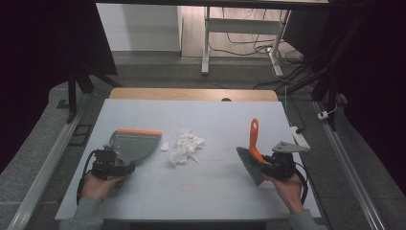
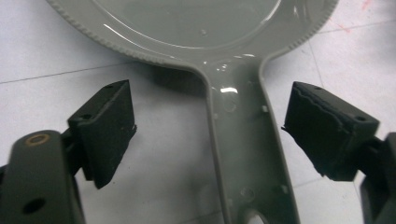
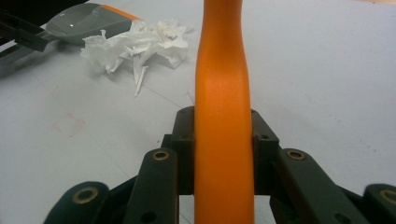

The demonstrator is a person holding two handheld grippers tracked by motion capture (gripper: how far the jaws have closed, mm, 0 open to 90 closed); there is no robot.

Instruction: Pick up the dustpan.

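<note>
Fig.: your L gripper (image 2: 210, 135), released, straddles the dustpan (image 1: 131, 146) handle at frame centre w/o touching; R gripper (image 3: 223, 154) grasps the brush (image 1: 253, 153); closing off-centre may skid the pan.

1 dustpan (image 1: 133, 144), 1 brush (image 1: 253, 155), 1 paper pile (image 1: 185, 145), 1 table (image 1: 225, 115).

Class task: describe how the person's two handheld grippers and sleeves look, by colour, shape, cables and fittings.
Both grippers are black, each with two blocky black jaws and brass-ringed pivot holes. The left gripper trails a black cable; the right gripper carries a grey three-cornered plate and a looping black cable. The sleeves are pale grey-green.
</note>
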